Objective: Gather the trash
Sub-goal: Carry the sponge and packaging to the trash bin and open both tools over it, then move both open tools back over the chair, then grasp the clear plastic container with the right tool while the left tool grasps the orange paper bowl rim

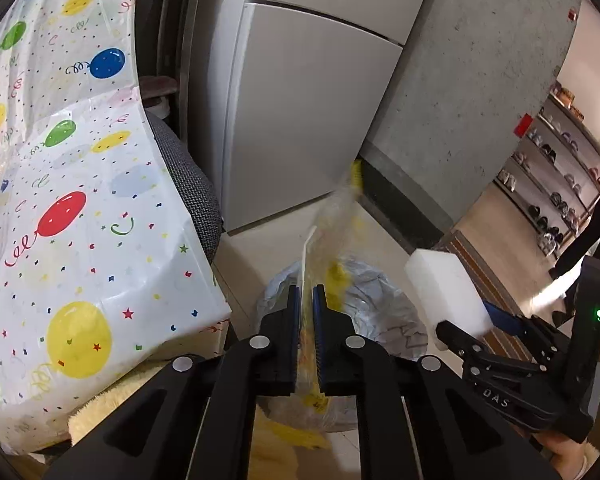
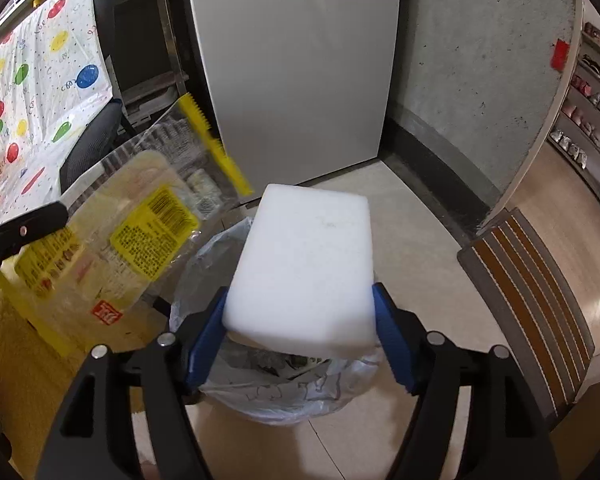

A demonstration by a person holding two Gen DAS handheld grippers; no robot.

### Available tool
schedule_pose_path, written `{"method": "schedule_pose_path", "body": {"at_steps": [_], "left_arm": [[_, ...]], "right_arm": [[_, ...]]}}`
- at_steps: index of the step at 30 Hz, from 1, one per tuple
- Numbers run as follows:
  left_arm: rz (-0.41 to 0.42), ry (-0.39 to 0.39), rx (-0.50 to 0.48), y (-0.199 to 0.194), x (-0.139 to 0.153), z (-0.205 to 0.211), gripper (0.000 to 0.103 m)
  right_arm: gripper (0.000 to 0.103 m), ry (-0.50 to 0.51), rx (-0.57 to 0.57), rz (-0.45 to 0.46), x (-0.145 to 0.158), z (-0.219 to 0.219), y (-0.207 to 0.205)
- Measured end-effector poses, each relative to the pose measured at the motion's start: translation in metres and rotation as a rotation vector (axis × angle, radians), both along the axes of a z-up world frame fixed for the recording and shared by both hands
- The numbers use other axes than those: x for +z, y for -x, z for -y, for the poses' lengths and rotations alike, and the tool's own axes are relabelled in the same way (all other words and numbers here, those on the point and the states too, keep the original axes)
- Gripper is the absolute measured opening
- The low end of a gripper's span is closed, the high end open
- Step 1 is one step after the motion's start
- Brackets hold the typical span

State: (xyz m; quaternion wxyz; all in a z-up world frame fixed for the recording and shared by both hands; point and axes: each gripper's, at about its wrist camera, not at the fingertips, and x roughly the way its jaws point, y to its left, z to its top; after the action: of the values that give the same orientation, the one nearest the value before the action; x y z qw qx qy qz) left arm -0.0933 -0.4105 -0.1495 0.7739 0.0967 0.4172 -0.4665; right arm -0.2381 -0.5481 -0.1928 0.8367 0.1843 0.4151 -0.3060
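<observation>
In the left wrist view, your left claw (image 1: 307, 300) is pinching a clear plastic wrapper (image 1: 332, 232) between nearly closed blue pads; you are seeing it edge-on, its long axis running up and away toward the fridge (image 1: 300, 100), with the yellow strip at its far tip blurring out. Below it the lined trash bin (image 1: 364, 304) is sitting on the floor, largely hidden behind the claw. To the right, your right claw (image 1: 472, 320) is gripping a white foam block (image 1: 444, 292), its far finger mostly covered by the block. The balloon-print cloth (image 1: 80, 200) is draping over the desk at left. In the right wrist view, your right claw (image 2: 300, 316) is squeezing the foam block (image 2: 304, 264) across its width, jaws spread wide, the block's long axis pointing forward over the trash bin (image 2: 284, 396), whose contents are hard to make out. The wrapper (image 2: 140, 220) is facing you flat here, tilting up to the right, showing yellow labels, a barcode and a serrated yellow edge, with one left finger (image 2: 24, 232) clamping its lower left.
</observation>
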Motion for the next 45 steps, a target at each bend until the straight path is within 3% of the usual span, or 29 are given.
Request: {"method": "schedule_pose_path", "body": {"at_steps": [1,4,10,15,21,24,26,32,34,38,45], "left_arm": [[-0.005,-0.001,-0.002,-0.002,-0.001,0.000,0.015],[-0.028,0.006,-0.011,-0.007,-0.004,-0.001,0.041],[-0.028,0.050,-0.006,-0.013,0.011,-0.022,0.042],[0.051,0.084,0.022,-0.026,0.039,-0.062,0.044],[0.201,0.024,0.155,-0.052,0.066,-0.149,0.055],[0.202,-0.040,0.285,-0.077,0.069,-0.199,0.057],[0.196,-0.063,0.373,-0.093,0.070,-0.229,0.061],[0.209,-0.151,0.632,-0.146,0.063,-0.323,0.062],[0.188,-0.151,0.678,-0.157,0.060,-0.346,0.062],[0.147,-0.149,0.723,-0.176,0.053,-0.373,0.062],[0.096,-0.120,0.746,-0.202,0.047,-0.391,0.062]], "right_arm": [[0.072,-0.006,-0.004,0.001,-0.001,0.001,-0.002],[0.083,-0.010,-0.013,0.008,-0.001,0.005,-0.005],[0.083,0.022,-0.018,0.042,0.018,0.000,-0.005],[0.083,0.096,0.017,0.120,0.070,-0.022,-0.011],[0.083,0.159,0.187,0.257,0.133,-0.077,-0.057],[0.083,0.129,0.324,0.292,0.143,-0.114,-0.098],[0.083,0.105,0.404,0.290,0.141,-0.138,-0.130],[0.082,0.036,0.606,0.199,0.108,-0.210,-0.230],[0.073,0.034,0.630,0.175,0.099,-0.224,-0.255],[0.044,0.035,0.630,0.108,0.085,-0.232,-0.298],[0.040,-0.040,0.606,0.072,0.066,-0.222,-0.357]]}}
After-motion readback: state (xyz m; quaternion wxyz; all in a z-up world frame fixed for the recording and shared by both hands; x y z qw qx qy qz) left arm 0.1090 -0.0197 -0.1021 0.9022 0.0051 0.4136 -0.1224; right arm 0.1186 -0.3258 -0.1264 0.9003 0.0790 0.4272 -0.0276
